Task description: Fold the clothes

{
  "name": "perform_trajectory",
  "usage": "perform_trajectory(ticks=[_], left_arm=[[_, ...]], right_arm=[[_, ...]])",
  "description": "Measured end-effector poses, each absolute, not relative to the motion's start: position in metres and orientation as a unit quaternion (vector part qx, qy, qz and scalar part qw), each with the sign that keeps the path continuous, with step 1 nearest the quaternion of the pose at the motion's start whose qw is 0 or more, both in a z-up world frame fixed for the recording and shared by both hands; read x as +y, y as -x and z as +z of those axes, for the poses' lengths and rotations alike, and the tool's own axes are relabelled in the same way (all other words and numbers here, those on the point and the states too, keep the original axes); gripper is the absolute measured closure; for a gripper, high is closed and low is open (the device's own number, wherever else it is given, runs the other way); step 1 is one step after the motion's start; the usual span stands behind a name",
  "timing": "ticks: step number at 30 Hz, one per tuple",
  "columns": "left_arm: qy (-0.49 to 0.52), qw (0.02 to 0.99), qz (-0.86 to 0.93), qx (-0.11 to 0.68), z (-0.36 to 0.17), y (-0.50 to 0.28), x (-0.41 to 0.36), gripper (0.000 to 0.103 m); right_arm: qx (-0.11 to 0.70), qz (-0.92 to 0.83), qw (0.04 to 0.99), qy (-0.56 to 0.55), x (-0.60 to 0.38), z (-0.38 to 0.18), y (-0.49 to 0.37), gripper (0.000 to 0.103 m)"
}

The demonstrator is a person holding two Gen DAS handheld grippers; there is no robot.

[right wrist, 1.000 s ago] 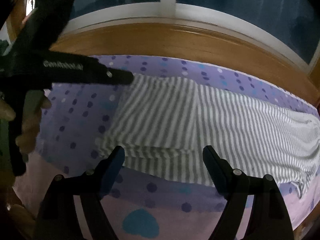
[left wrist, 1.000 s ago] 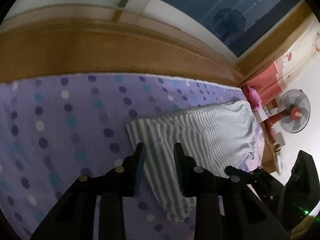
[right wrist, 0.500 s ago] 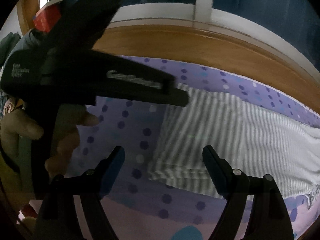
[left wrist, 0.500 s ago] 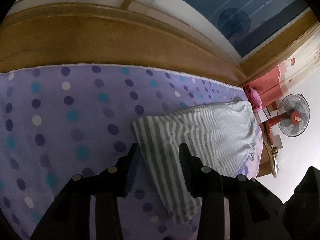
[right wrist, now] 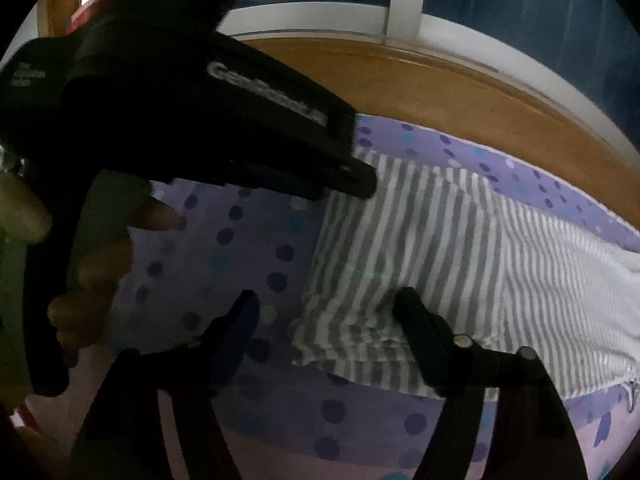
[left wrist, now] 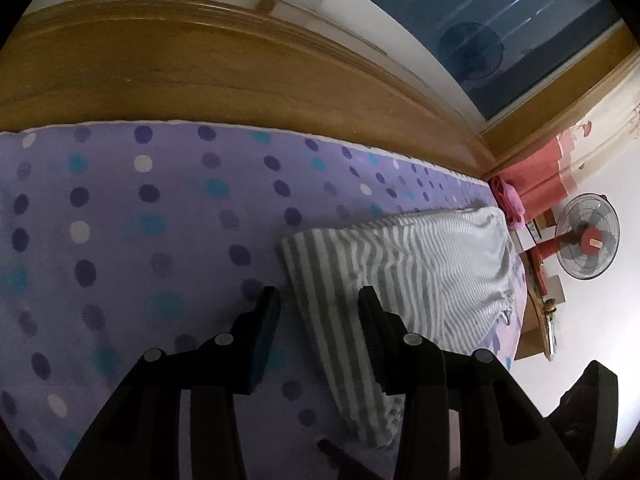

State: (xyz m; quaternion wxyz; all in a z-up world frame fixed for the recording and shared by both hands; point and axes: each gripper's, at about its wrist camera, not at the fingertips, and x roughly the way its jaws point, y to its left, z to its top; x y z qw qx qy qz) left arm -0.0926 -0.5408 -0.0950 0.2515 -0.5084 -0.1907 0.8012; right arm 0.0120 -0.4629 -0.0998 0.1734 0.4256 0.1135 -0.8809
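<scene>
Both jaws open above striped garment [right wrist: 440,248]

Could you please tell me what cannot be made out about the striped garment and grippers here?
- Striped garment: its far end runs off the right wrist view's edge.
- Garment's near corner: hidden behind the left gripper in the left wrist view.
- Right gripper: whether it touches the cloth is too dark to tell.

Grey-and-white striped garment [left wrist: 404,280] lies flat on the bedsheet [left wrist: 140,220].
</scene>
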Motion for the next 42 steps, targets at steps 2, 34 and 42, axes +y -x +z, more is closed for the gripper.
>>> perform_trajectory(ticks=[2, 34, 42], left_arm=[[0.513, 0.253, 0.799, -0.186, -0.097, 0.094, -0.538, 0.062], [0.463, 0.320, 0.815, -0.141, -0.009, 0.079, -0.433, 0.060], [0.470, 0.341, 0.808, -0.101, -0.002, 0.086, -0.377, 0.060]], right_arm=[[0.115, -0.885, 0.168, -0.420, -0.463, -0.100, -0.015, 0.037], [-0.084, -0.912, 0.185, -0.356, -0.322, -0.040, -0.033, 0.083], [-0.140, -0.910, 0.132, -0.366, -0.257, -0.053, -0.016, 0.083]])
